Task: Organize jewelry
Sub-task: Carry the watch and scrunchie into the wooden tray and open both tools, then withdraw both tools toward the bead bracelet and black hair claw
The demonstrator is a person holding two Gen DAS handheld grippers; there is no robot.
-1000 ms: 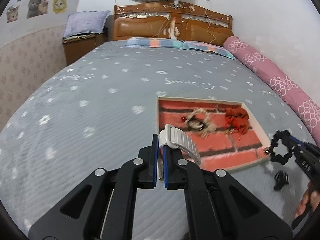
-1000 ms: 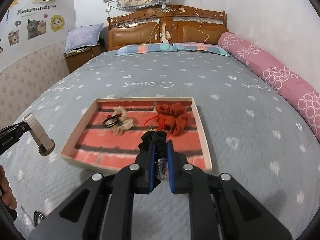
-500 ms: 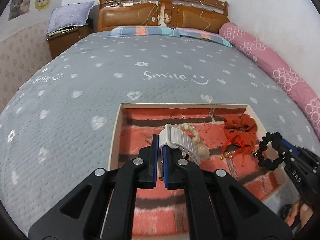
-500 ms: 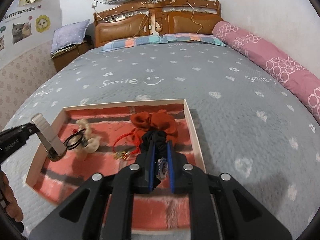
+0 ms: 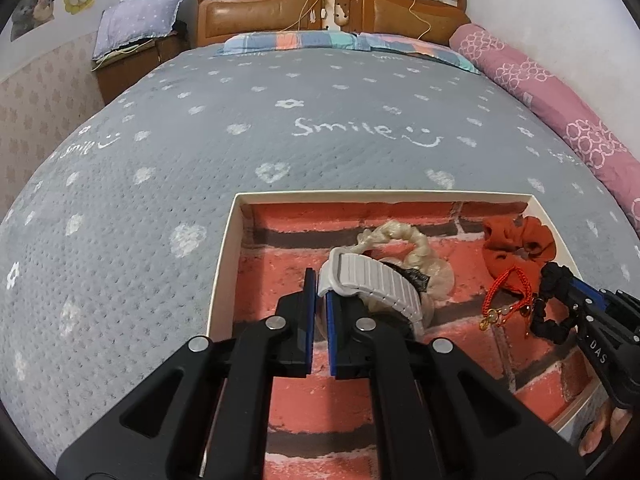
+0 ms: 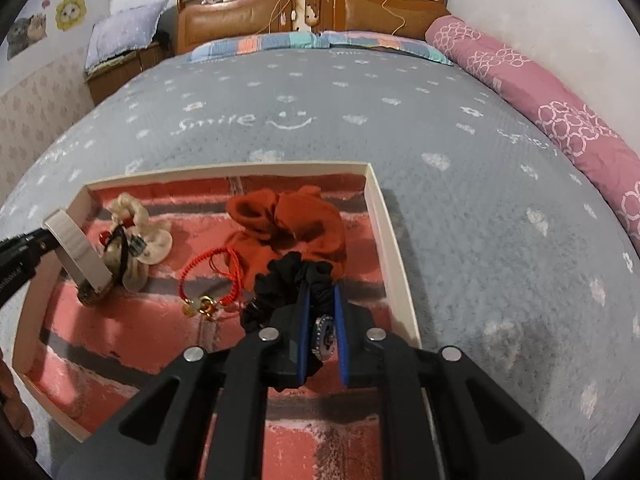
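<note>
On the grey "Smile" bedspread (image 5: 168, 168) lay a shallow tray (image 5: 224, 264) with cream walls and a brick-print floor. Over its left part, the left gripper (image 5: 318, 308) had its jaws pinched narrow on one end of a white link watch band (image 5: 372, 284), which draped off to the right above a cream braided scrunchie (image 5: 416, 244) with a black hair tie on it. Further right in the tray lay a red cord bracelet (image 6: 212, 280) with gold charms, touching a rust-orange scrunchie (image 6: 296, 220) toward the far right corner. Over the tray's right part, just inside its right wall, the right gripper (image 6: 320, 320) was clamped on a black scrunchie (image 6: 280, 280), with a round rhinestone-rimmed piece between the blue pads (image 6: 303, 320). A pink patterned bolster (image 6: 540, 96) ran along the bed's right edge.
</note>
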